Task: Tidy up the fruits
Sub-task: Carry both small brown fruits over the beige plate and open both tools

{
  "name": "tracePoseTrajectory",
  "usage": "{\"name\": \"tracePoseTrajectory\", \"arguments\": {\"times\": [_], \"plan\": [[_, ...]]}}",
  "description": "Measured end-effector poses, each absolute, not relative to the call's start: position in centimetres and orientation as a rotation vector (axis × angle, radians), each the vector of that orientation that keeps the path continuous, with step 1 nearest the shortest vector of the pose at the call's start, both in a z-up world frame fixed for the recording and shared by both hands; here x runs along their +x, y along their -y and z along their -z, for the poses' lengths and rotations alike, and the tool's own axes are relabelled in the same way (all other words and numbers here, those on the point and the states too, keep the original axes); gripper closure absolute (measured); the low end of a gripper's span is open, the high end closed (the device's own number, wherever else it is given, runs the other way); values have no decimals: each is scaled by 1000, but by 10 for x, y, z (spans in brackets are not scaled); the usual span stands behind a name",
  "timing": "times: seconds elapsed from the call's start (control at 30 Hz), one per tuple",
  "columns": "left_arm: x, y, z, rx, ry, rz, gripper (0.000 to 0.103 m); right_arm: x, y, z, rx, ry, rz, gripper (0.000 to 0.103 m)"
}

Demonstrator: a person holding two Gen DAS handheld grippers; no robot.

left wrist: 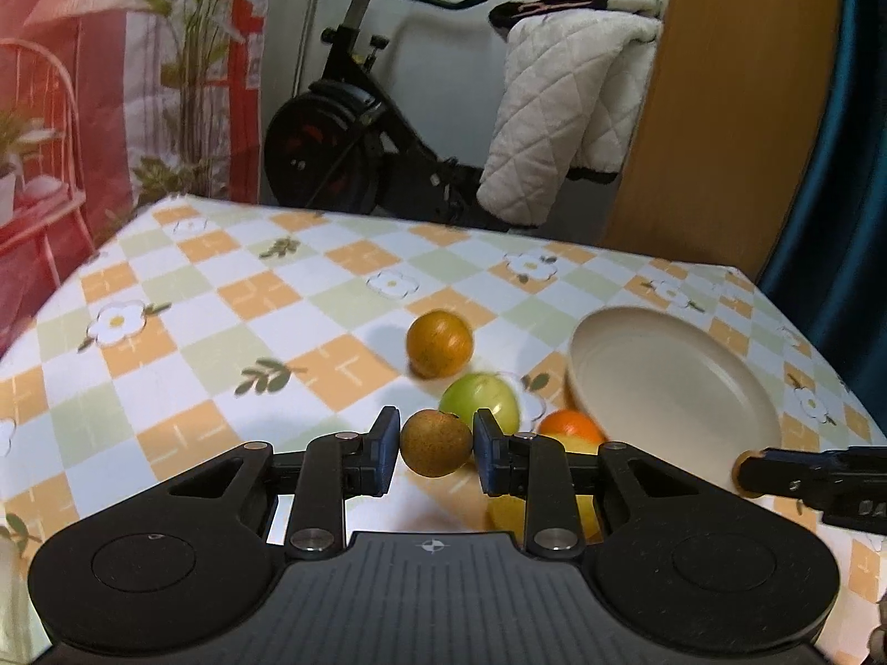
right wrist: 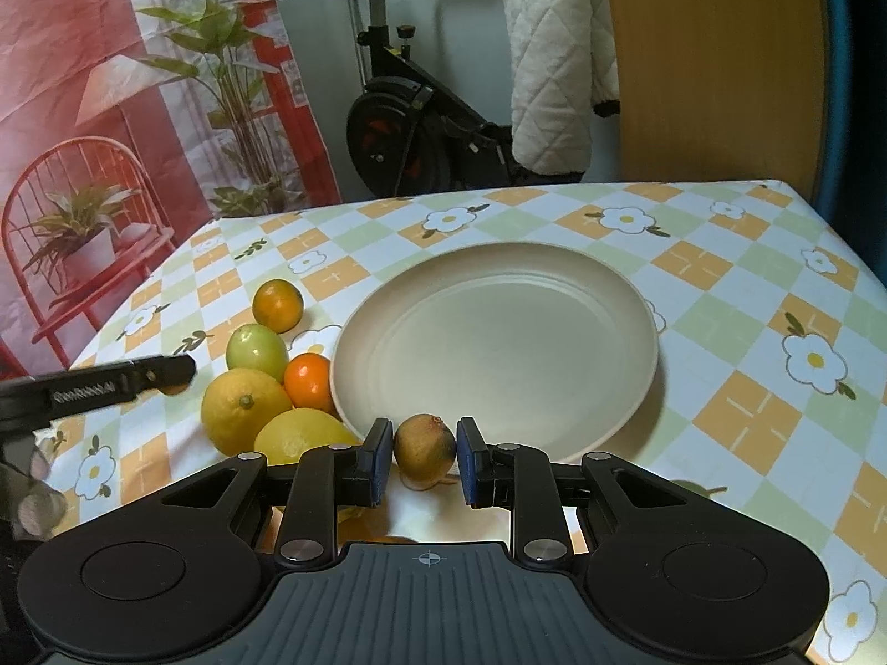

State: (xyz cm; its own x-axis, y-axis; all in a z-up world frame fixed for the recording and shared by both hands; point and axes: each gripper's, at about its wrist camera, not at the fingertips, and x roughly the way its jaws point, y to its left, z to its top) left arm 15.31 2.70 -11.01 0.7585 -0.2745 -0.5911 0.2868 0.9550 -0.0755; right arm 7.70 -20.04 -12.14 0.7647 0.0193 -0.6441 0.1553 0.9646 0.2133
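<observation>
My left tongs (left wrist: 437, 450) are clamped on a brown round fruit (left wrist: 436, 442), lifted above the table (left wrist: 222, 299). My right tongs (right wrist: 425, 453) grip another brown fruit (right wrist: 424, 448) at six o'clock of the empty cream plate (right wrist: 621, 399); two lemons (right wrist: 244, 409), a green fruit (right wrist: 256, 351) and oranges (right wrist: 308, 380) lie at its nine o'clock.

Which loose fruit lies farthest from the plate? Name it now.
The dull orange one at the back of the cluster, beyond the green fruit; the brighter orange sits against the plate's rim.
</observation>
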Motion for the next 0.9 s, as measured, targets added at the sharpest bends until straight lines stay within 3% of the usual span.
{"name": "tracePoseTrajectory", "arguments": {"times": [0.27, 0.9], "plan": [[145, 5, 84, 72, -581, 357, 73, 74, 206, 117, 255, -680, 54, 80], [154, 54, 104, 121, -633, 449, 73, 87, 227, 118, 223, -666, 79, 80]]}}
